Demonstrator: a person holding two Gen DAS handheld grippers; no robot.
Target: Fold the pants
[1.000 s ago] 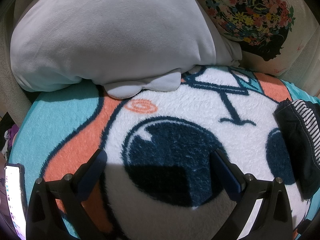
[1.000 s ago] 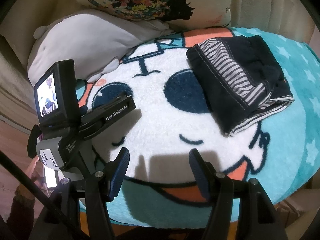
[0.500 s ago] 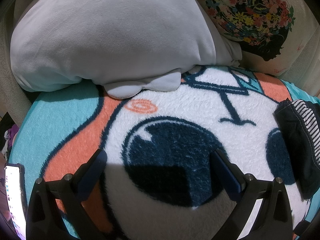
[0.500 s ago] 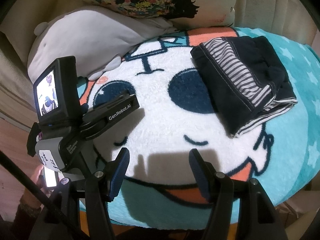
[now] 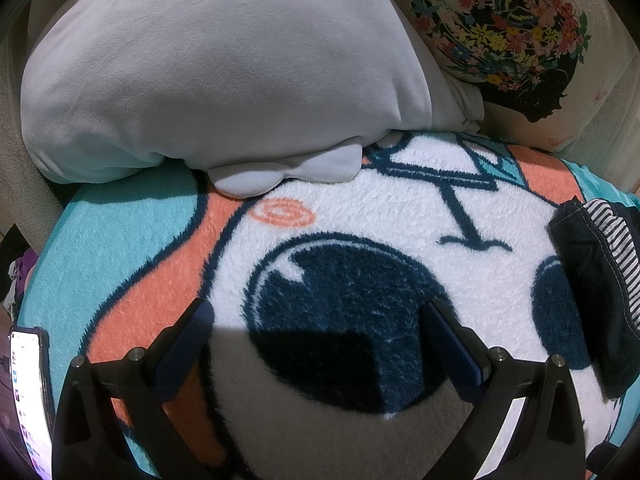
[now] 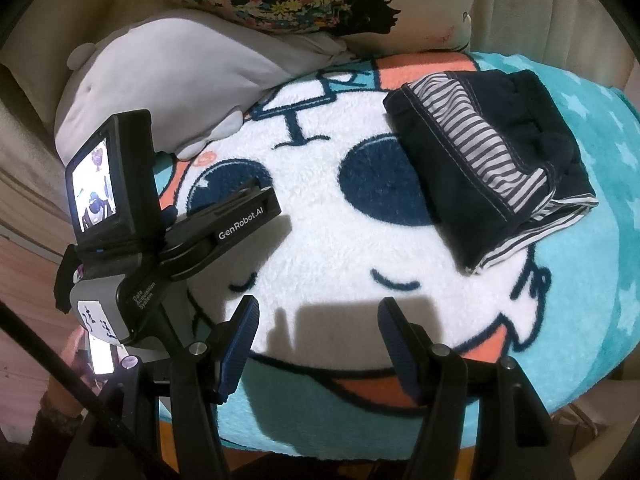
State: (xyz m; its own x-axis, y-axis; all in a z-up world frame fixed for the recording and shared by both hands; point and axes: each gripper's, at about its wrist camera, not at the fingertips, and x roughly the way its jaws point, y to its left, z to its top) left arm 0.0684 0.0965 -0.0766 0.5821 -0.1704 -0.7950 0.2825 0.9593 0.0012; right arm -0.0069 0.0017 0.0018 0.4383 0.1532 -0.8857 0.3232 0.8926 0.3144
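The pants point(image 6: 492, 160), dark navy with a striped inner lining showing, lie folded into a compact bundle on the fleece cartoon blanket point(image 6: 332, 248). The bundle sits on the far right part of the blanket, its near-left edge overlapping the rim of one printed dark blue eye. In the left wrist view only its left edge shows point(image 5: 592, 292), at the right border of the frame.

Left claw point(image 5: 318, 334): fingers spread wide, nothing between them, held over the other printed eye and casting a shadow on the pile. It is well apart from the pants. In the right wrist view its body, marked "GenRobot.AI", appears at left point(image 6: 224, 228), with a small lit screen point(image 6: 93, 186) on its camera unit.

Right claw point(image 6: 316, 334): fingers wide apart, empty, positioned above the near edge of the blanket by the printed mouth. It is apart from the pants, which lie ahead and to its right.

A grey plush pillow point(image 5: 224, 68) rests on the far edge of the blanket. Behind it leans a cream cushion with a floral silhouette print point(image 5: 520, 40).

A lit phone point(image 5: 30, 400) shows at the lower left edge, and a person's hand point(image 6: 74, 346) is partly visible beside it.
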